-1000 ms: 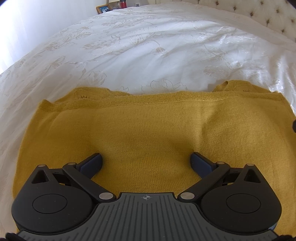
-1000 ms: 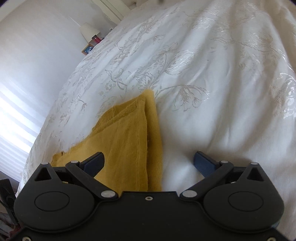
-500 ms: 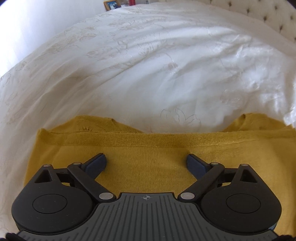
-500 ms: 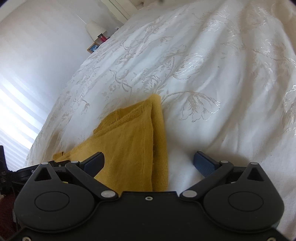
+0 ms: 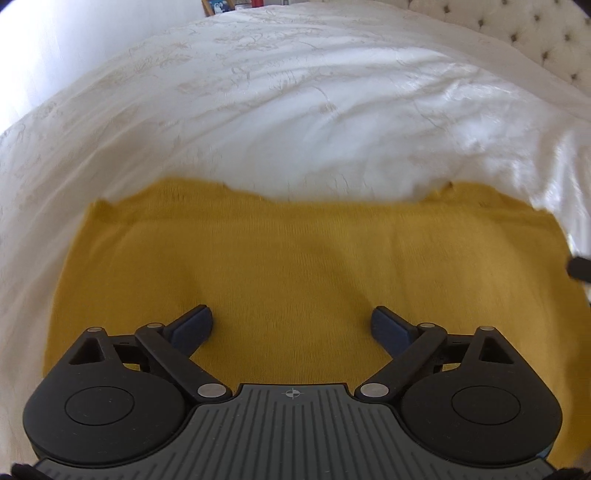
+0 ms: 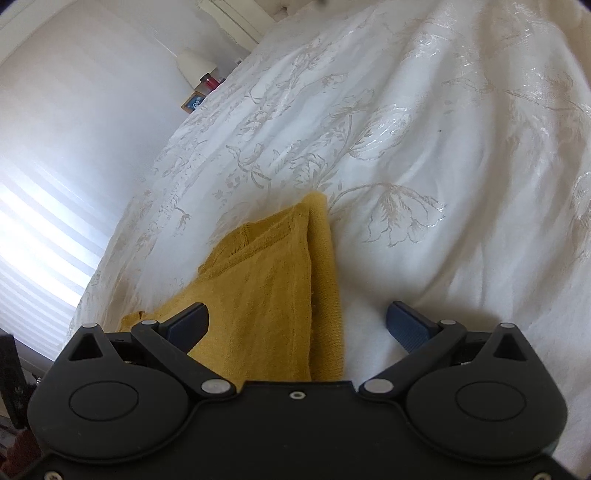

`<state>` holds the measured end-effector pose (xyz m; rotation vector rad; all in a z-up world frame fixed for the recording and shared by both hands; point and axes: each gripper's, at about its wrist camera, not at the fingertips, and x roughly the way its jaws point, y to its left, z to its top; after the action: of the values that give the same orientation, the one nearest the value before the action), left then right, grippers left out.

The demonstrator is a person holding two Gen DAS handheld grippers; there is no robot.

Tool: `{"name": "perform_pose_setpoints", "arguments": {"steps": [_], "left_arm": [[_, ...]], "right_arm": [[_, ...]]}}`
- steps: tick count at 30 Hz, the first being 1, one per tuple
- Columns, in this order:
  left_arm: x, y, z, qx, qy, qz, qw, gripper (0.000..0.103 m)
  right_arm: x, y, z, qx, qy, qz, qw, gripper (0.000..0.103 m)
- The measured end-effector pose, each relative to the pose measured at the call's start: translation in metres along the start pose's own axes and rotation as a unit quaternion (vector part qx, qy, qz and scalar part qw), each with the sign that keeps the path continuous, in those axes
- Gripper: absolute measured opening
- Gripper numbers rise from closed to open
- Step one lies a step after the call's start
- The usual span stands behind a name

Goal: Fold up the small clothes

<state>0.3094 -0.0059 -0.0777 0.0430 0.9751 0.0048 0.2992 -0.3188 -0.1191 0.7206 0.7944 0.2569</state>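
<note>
White floral bedspread (image 5: 295, 110) across the whole bed, tufted headboard (image 5: 535, 33) at the far right corner. Mustard knitted top (image 5: 295, 266) flat on the near part of the bed, folded into a broad band, layered edges stacked along its right side (image 6: 317, 280). Left tool (image 5: 291, 328) above the middle of the top, jaws wide with nothing between the pads. Right tool (image 6: 297, 325) at the right edge, jaws wide, straddling the stacked edge without pinching it. Likely stage: one fold laid and released, next fold not begun. Next move, by judgement: pinch of the layered edge on each side, then a lift and carry across, with both layers caught together to avoid slippage.
</note>
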Motion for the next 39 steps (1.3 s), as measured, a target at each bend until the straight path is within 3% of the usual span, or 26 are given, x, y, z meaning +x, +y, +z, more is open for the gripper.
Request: {"name": "perform_pose_setpoints", "arguments": {"steps": [7,13,20,26,33,36,38,39], "left_arm": [[-0.028,0.007,-0.053,-0.021,0.023,-0.037,0.9988,0.094],[-0.046,0.003,-0.077,0.019,0.010,-0.039,0.9990,0.094],[-0.067,0.034,-0.074,-0.009,-0.034,-0.047,0.9982,0.093],[-0.074,0.083,-0.062,-0.023,-0.071,-0.019,0.9970,0.093],[-0.063,0.150,-0.054,-0.070,-0.083,-0.011,0.9940,0.093],[-0.058,0.174,-0.052,-0.083,-0.087,-0.008,0.9927,0.093],[-0.054,0.188,-0.050,-0.091,-0.091,-0.007,0.9916,0.093],[-0.051,0.194,-0.050,-0.094,-0.090,-0.008,0.9915,0.093]], "right_arm": [[0.001,0.001,-0.001,0.001,0.007,0.018,1.000,0.103],[-0.001,0.001,-0.004,0.006,0.010,0.037,0.999,0.103],[-0.006,0.000,-0.009,0.005,0.020,0.058,0.998,0.103],[0.000,0.016,-0.017,-0.055,0.036,0.048,0.997,0.103],[0.005,0.030,-0.026,-0.110,0.047,0.048,0.992,0.102],[0.003,0.029,-0.027,-0.110,0.044,0.045,0.992,0.085],[0.000,0.025,-0.026,-0.097,0.043,0.045,0.993,0.052],[0.000,0.022,-0.026,-0.084,0.045,0.046,0.994,0.044]]}}
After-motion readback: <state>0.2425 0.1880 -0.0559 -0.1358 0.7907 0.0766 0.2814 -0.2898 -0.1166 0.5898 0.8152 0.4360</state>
